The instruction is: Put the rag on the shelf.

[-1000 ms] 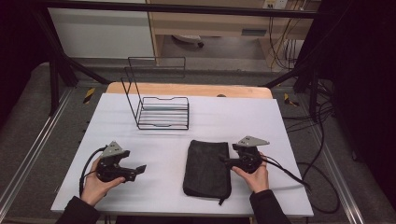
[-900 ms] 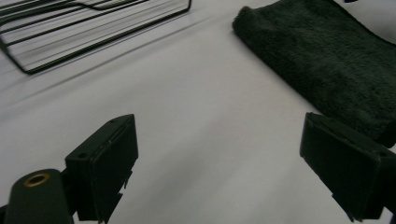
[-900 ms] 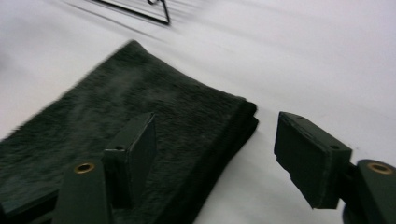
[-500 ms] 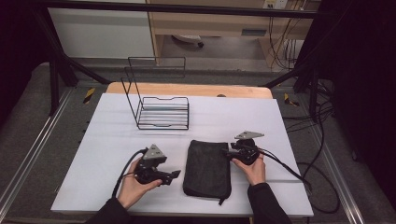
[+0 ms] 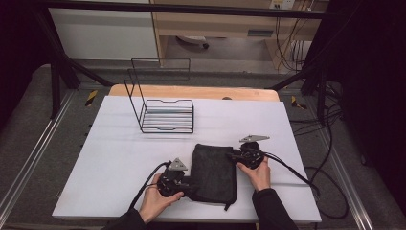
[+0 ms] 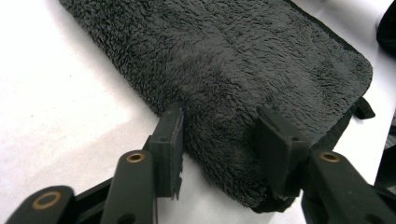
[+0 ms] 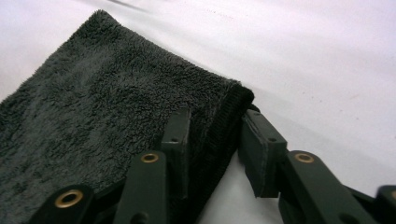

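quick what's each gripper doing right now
Left gripper: jaws just been closing, astride the towel's edge, grip not clear.
Right gripper: jaws just been closing, astride a towel corner, grip not clear.

High view: fixed above person's side of bench (image 5: 119, 158), facing forward and down, far off, whole top in frame. Left gripper view: rides on left tongs (image 6: 219, 140), low, very close, facing dark towel (image 6: 224, 70) edge. Right gripper view: on right tongs (image 7: 212, 140), same closeness, at towel corner. All three share towel (image 5: 213, 167).
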The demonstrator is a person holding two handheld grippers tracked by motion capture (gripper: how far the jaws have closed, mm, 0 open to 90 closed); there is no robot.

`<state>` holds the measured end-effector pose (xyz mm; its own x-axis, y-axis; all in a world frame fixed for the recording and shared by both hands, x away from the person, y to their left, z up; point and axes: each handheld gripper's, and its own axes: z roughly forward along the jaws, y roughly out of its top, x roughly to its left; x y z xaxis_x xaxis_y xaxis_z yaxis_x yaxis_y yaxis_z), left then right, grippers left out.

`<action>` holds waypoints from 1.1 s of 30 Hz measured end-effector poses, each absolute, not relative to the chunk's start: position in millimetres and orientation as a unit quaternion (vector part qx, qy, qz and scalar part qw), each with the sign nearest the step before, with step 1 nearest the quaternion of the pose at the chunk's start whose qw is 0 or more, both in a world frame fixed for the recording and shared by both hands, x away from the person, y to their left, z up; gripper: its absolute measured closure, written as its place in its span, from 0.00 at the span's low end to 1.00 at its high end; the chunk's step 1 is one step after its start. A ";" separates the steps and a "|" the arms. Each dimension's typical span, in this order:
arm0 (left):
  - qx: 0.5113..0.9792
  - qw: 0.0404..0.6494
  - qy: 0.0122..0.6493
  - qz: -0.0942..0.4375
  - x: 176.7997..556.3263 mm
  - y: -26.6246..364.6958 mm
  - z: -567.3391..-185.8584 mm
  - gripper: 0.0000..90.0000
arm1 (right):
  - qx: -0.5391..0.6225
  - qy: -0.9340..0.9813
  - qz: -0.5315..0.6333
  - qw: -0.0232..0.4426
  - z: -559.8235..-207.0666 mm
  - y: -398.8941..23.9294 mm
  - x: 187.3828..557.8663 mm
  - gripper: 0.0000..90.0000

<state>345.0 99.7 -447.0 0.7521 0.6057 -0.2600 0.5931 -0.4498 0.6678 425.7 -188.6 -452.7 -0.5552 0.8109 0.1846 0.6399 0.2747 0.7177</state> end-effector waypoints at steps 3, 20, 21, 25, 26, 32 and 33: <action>0.850 0.383 0.362 0.001 344.2 99.3 -447.3 0.64 | 0.464 0.787 0.394 0.097 -453.0 -189.6 426.1 0.77; 0.846 0.382 0.372 0.010 337.6 98.2 -442.4 0.92 | 0.463 0.786 0.398 0.097 -448.6 -185.8 424.6 0.91; 0.847 0.381 0.371 0.009 337.0 99.6 -440.8 0.92 | 0.462 0.785 0.401 0.098 -448.3 -184.9 424.3 0.91; 0.849 0.379 0.367 0.015 332.5 107.7 -434.4 0.93 | 0.460 0.783 0.410 0.086 -448.1 -180.3 423.0 0.91; 0.851 0.376 0.366 0.019 331.3 110.5 -433.2 0.93 | 0.460 0.783 0.410 0.086 -448.1 -180.3 423.0 0.91; 0.852 0.367 0.372 0.025 322.7 132.9 -430.1 0.93 | 0.431 0.793 0.423 0.077 -443.7 -154.0 420.3 0.91; 0.851 0.366 0.376 0.032 319.6 140.3 -429.9 0.93 | 0.430 0.793 0.425 0.074 -443.6 -150.0 420.2 0.91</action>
<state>319.6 140.3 -429.9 0.7158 0.6627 -0.2202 0.6158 -0.4505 0.6464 420.2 -150.0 -443.6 -0.6198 0.7447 0.2474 0.6190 0.2702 0.7374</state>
